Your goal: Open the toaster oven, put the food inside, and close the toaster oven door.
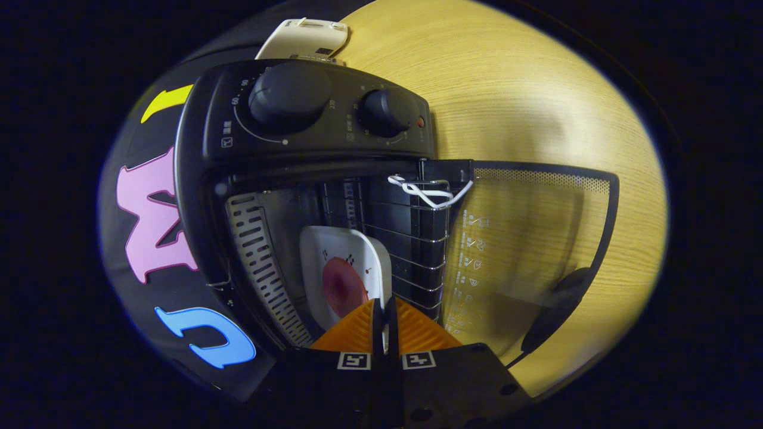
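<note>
The view is rolled on its side, so the toaster oven [310,179] is appearing turned, with its control panel above the cavity and its glass door [530,250] swung open over the wooden table [506,89]. The near part of the oven body is being cut off by the gripper [384,325], and the deep end of the cavity is too dark to make out.

The jaws are clenched on the rim of one white plate [346,262], with both fingers pressing its near edge between them. The plate is sitting inside the oven cavity, tilted in this view, beside the slotted metal side wall [262,268] and against the wire rack [417,250]. One round reddish piece of food [343,286] is lying on the plate; its near edge is being hidden behind the fingers, and what kind of food it is cannot be told. Small dark marks are dotting the plate, too small to make out.

Two round knobs [290,95] are sitting on the panel, with one small red light [420,122] next to the smaller knob. Dial numbers are ringing the knobs, with 50 and 60 barely legible. Pale icons and lines of print are running down the door glass, too small to read. One white cord [426,190] is looping around the top of the rack. One cream-coloured object [304,39] is lying on the table beyond the oven, partly hidden by it.
</note>
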